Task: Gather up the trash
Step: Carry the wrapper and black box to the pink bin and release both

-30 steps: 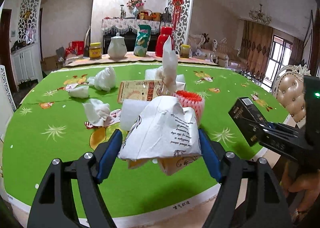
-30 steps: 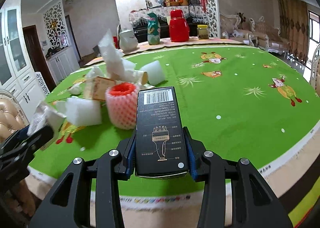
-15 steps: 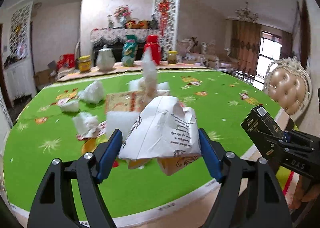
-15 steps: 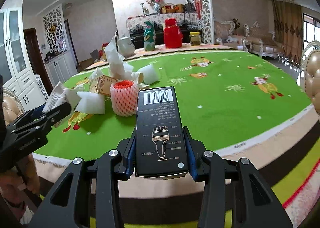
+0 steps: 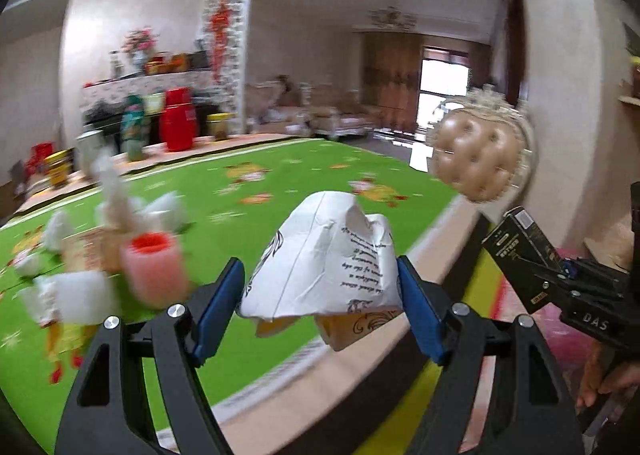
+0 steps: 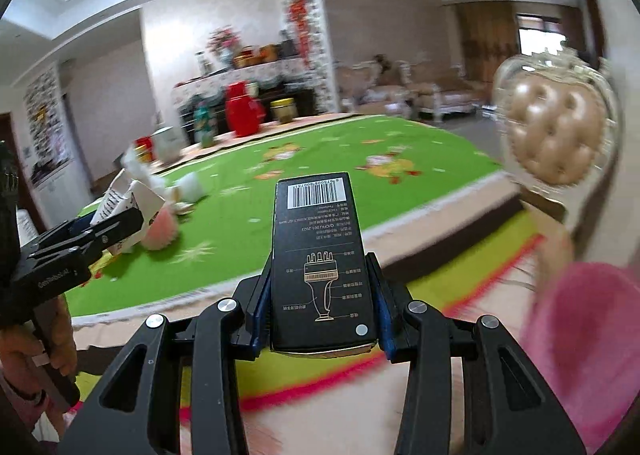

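A crumpled white paper wrapper [image 5: 324, 255] sits clamped between the blue pads of the left gripper [image 5: 320, 295], held above the edge of the green table [image 5: 280, 183]. The right gripper [image 6: 320, 291] is clenched on a black box [image 6: 320, 255]. Tissue wads [image 5: 116, 199] and a pink foam net [image 5: 154, 271] lie blurred on the tablecloth.
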Tool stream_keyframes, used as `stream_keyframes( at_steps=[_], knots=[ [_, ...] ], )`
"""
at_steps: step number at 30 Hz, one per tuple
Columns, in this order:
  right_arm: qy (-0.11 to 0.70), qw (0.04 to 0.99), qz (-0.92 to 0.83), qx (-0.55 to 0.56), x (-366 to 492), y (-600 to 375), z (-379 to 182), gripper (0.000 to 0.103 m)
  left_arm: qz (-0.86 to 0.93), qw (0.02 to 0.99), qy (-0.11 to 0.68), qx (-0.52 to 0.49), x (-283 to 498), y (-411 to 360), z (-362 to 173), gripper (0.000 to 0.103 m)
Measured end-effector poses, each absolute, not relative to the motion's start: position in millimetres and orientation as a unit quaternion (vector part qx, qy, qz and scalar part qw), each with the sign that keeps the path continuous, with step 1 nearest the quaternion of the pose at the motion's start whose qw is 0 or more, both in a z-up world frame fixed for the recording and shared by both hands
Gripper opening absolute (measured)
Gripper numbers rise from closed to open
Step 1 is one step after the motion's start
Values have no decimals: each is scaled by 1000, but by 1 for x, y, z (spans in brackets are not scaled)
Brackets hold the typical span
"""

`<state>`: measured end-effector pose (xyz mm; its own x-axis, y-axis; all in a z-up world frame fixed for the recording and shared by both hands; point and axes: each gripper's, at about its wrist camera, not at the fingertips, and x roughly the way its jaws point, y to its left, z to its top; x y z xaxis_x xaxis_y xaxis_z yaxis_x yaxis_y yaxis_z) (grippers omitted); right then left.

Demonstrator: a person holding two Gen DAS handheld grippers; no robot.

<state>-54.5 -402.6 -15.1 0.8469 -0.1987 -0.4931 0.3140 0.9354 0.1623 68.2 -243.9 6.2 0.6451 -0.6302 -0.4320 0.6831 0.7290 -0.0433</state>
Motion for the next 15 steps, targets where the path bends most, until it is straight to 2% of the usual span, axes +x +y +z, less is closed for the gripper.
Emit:
stream_keyframes(
  at_steps=[15],
  knots=[
    [220,908,-318,162,-195,-496,-26,41,-554,795,216,117,-23,-406,-9,74]
  ],
)
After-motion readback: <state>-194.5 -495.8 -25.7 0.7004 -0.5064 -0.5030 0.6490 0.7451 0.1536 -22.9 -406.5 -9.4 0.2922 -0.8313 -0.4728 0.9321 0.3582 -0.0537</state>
